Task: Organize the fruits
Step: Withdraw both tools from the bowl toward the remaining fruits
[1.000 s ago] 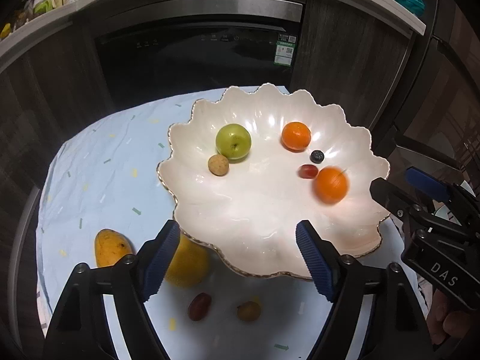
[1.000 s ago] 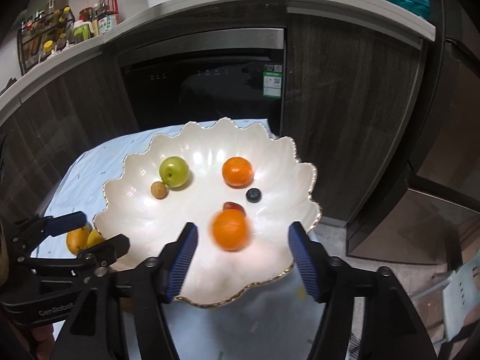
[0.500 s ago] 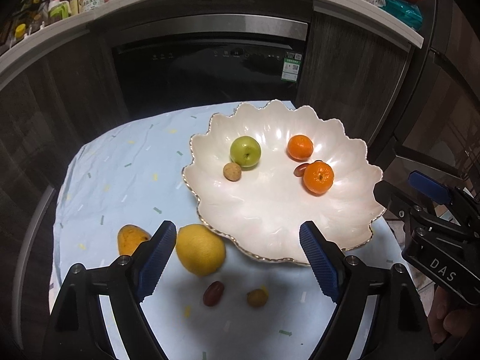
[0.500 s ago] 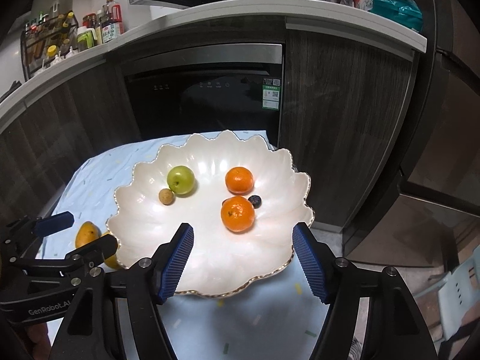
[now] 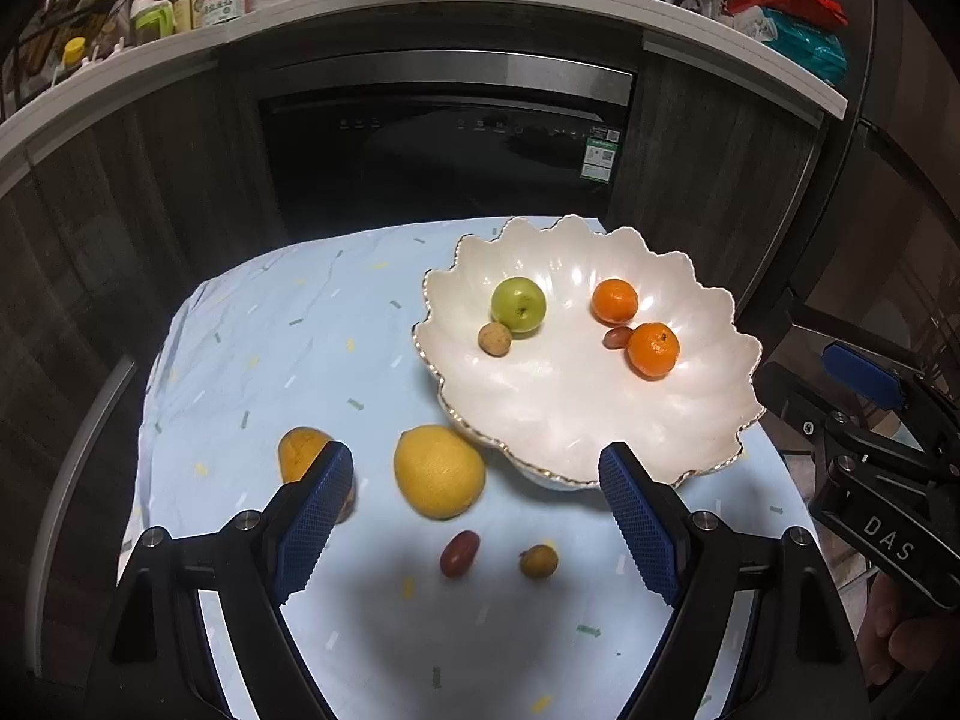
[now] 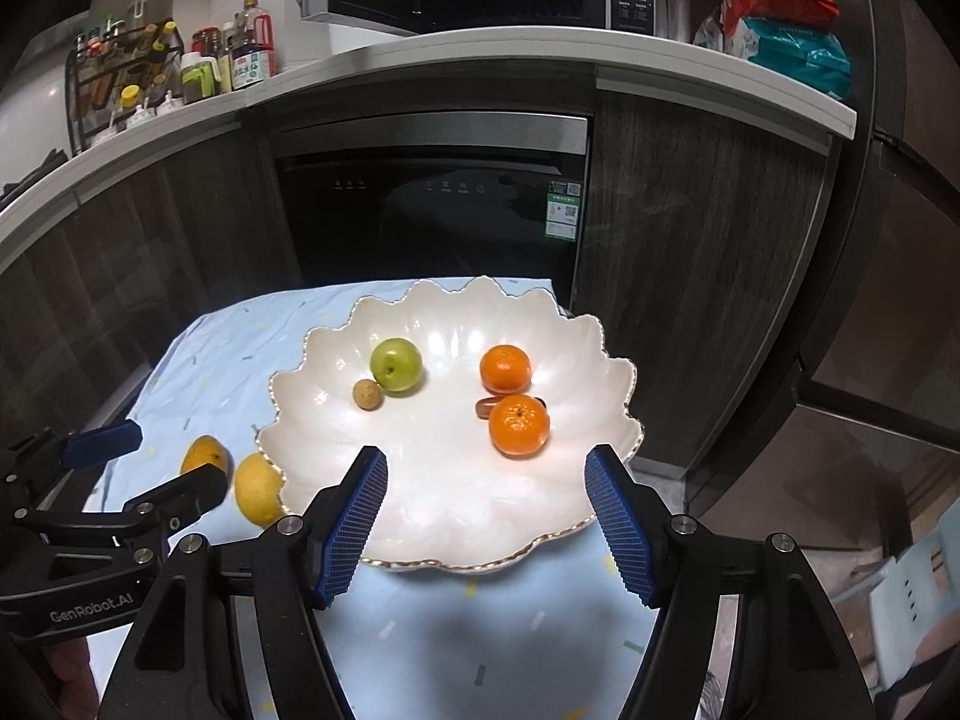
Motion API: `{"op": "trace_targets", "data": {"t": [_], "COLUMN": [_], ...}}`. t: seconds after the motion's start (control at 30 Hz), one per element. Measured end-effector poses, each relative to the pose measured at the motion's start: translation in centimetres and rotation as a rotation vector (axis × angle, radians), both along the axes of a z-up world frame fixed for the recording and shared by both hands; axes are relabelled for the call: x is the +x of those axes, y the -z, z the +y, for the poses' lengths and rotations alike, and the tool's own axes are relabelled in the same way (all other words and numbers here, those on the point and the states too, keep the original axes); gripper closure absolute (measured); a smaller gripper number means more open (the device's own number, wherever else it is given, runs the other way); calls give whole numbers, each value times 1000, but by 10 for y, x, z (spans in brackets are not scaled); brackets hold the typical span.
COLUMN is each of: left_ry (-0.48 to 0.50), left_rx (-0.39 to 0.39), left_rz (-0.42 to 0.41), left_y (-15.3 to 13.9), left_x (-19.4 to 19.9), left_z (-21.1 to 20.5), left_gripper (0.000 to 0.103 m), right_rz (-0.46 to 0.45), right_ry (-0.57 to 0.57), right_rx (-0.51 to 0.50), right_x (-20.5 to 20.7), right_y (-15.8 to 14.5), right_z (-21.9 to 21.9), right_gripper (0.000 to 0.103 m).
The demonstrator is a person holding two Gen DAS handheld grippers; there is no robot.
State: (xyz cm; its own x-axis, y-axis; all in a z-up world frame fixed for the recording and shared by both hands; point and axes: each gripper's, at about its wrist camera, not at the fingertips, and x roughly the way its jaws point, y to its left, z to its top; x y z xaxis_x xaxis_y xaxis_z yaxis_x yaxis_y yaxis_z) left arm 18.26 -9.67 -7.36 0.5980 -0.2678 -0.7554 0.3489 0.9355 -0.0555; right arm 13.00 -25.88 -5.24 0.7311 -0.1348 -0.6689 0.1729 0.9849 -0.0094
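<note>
Blue-padded and spread wide, my left gripper (image 5: 477,510) holds nothing; through its gap I see the lemon (image 5: 439,471) on the tablecloth (image 5: 252,348), nearer the left pad, with the mango (image 5: 302,457) partly hidden behind that pad. Closer to me, between the pads and lower in the view, lie a small red fruit (image 5: 459,552) and a small yellow-brown fruit (image 5: 538,561), apart from each other and from the lemon.

My right gripper (image 6: 486,519) is likewise released and empty, hanging over the near rim of the scalloped white bowl (image 6: 420,516). From this side the lemon sits just beside the bowl's left edge, touching or nearly so; I cannot tell which.

Inside the bowl I count a green apple (image 6: 395,364) with a small tan round fruit (image 6: 366,395) just beside it, on the left half. On the right half are two tangerines: the far tangerine (image 6: 505,368) and the near tangerine (image 6: 519,425), close together, with a small reddish fruit (image 6: 487,406) tucked between them and partly hidden by the near one.
</note>
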Motion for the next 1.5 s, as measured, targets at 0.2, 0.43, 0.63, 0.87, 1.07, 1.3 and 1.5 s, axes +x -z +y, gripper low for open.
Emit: {"op": "trace_targets", "data": {"t": [0.2, 0.43, 0.63, 0.87, 1.07, 1.3, 1.5], "left_ry": [-18, -38, -56, -68, -64, -24, 43], "left_rx": [1, -2, -3, -2, -10, -3, 23], "left_rz": [-7, -6, 2, 8, 24, 34, 38], "left_y": [-1, 2, 9, 20, 30, 45, 61], "left_x": [-7, -13, -18, -24, -27, -29, -29], "left_z": [13, 31, 46, 62, 68, 63, 54], "left_gripper": [19, 19, 19, 19, 22, 26, 31], "right_rz": [-4, 4, 13, 29, 49, 70, 97], "right_ry": [-17, -48, -75, -102, -121, -162, -186], "right_rx": [-7, -14, -25, -34, -26, -18, -11], "right_x": [-5, -9, -11, -12, -12, -14, -13], "right_y": [-1, 3, 8, 17, 29, 44, 59], "right_z": [13, 31, 45, 59, 67, 71, 74], "right_gripper": [34, 34, 34, 34, 34, 34, 34]}}
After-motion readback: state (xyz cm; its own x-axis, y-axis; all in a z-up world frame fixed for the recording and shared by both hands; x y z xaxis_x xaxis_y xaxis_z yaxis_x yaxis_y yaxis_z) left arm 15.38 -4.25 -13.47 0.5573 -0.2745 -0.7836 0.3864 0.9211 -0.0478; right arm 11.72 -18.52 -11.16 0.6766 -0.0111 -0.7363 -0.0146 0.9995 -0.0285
